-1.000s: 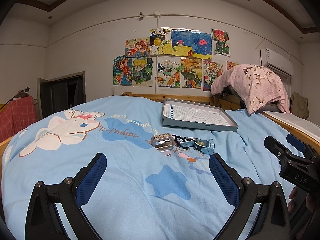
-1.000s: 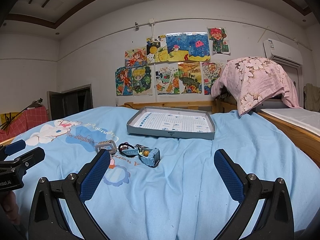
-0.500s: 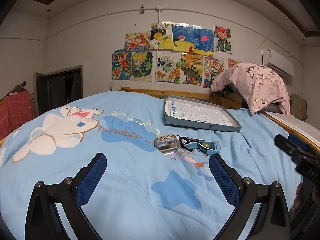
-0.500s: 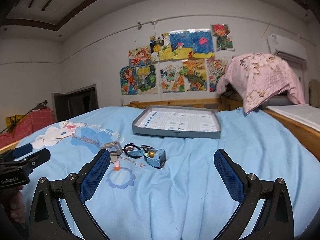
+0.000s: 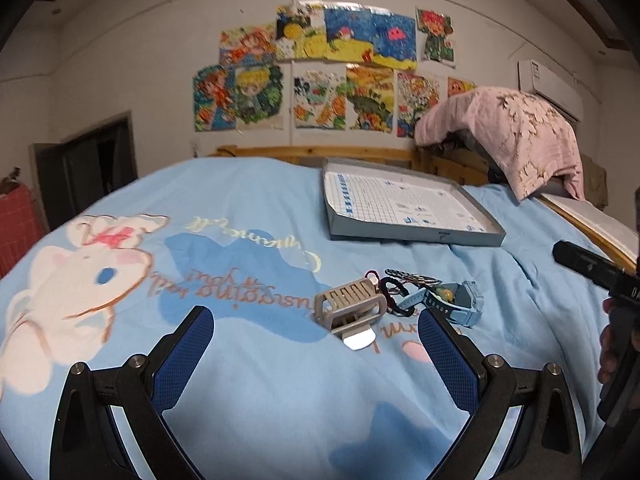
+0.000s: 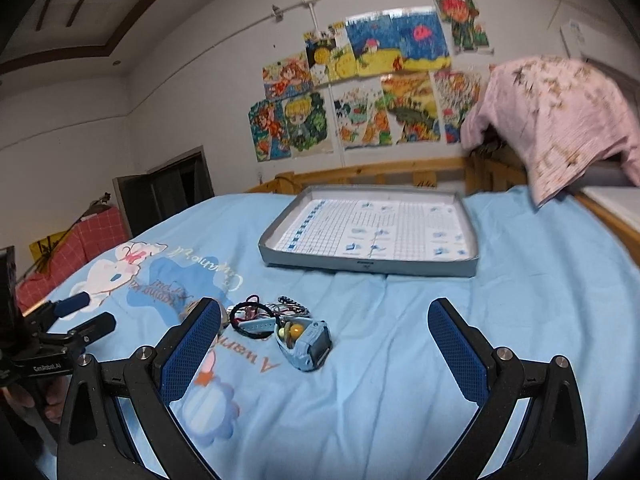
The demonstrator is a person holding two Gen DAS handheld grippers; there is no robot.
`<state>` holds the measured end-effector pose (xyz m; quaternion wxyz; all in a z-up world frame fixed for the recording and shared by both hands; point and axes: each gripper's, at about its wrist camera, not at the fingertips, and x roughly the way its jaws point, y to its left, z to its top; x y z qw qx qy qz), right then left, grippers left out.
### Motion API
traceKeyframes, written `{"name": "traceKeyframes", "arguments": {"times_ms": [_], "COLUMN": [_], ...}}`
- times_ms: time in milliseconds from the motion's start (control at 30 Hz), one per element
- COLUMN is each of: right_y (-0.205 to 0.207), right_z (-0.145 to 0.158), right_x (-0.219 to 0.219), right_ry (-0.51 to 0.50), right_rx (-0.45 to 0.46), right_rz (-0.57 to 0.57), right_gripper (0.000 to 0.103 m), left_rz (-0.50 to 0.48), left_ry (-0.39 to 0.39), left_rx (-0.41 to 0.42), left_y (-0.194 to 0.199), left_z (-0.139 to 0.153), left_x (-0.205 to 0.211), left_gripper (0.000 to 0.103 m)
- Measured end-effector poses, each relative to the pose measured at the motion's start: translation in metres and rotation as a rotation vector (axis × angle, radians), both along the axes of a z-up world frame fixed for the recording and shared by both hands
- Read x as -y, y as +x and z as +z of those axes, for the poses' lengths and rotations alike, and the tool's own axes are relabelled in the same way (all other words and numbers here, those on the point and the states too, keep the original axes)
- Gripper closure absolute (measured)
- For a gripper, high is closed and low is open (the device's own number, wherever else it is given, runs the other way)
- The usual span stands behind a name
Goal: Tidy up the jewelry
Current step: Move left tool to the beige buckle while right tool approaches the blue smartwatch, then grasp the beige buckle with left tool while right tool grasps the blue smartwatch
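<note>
Both the left gripper (image 5: pixel 316 338) and right gripper (image 6: pixel 325 334) gaped wide, holding nothing; the jewelry pile (image 5: pixel 400 300) lay on the bed (image 5: pixel 260 380), near the empty tray (image 5: pixel 404 210); best straddle the blue watch (image 6: pixel 306 342) squarely before closing.

"GenRobot.AI" on left gripper (image 6: pixel 86 312) mount, "A warm" on bedsheet (image 6: pixel 400 360)

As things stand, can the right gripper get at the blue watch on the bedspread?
Probably yes. The right gripper is open, and the blue watch lies on the bedspread between its fingers with nothing over it; cords crowd only its left side.
</note>
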<state>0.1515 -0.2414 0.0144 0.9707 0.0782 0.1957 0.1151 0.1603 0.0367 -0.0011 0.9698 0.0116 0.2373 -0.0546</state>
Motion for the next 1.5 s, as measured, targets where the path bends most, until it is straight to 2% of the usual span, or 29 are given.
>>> {"name": "traceKeyframes", "arguments": {"times_ms": [167,267,333,500,667,767,833,933,1033,1233,1500], "right_y": [0.038,0.054,0.061,0.073,0.082,0.089,0.094,0.093,0.089,0.089,0.089], "right_z": [-0.019,-0.033,-0.040,-0.055,-0.064,-0.070,-0.074,-0.076,-0.074,-0.078,-0.078], "right_x": [-0.012,-0.023,-0.030,-0.041,-0.052,-0.060,-0.065,-0.068,-0.070,-0.075,-0.071], "right_ry": [0.003,-0.050,-0.084,-0.109,-0.123,-0.141,-0.152,-0.164,-0.170,-0.204,-0.204], "right_rx": [-0.085,-0.120,-0.138,-0.181,-0.206,-0.226,-0.243,-0.252,-0.237,-0.245,-0.244], "right_rz": [0.109,0.152,0.166,0.180,0.183,0.192,0.203,0.216,0.219,0.240,0.203], "right_gripper": [0.001,0.001,0.001,0.003,0.010,0.020,0.025,0.031,0.032,0.033,0.056], "left_rz": [-0.079,-0.122,-0.136,-0.163,-0.202,-0.243,-0.257,-0.274,-0.283,-0.299,-0.292], "left_ry": [0.114,0.151,0.147,0.072,0.039,0.036,0.033,0.020,0.001,-0.005,0.013], "left_rx": [-0.045,-0.061,-0.070,-0.118,-0.148,-0.173,-0.184,-0.173,-0.152,-0.135,-0.117], "left_y": [0.037,0.052,0.061,0.080,0.094,0.099,0.099,0.095,0.087,0.078,0.062], "left_z": [-0.011,-0.019,-0.024,-0.036,-0.046,-0.053,-0.056,-0.056,-0.054,-0.051,-0.046], "left_x": [0.014,0.020,0.019,0.008,0.008,0.011,0.013,0.014,0.011,0.012,0.022], "left_gripper": [0.000,0.000,0.005,0.015,0.025,0.037,0.052,0.060,0.067,0.072,0.074]}}
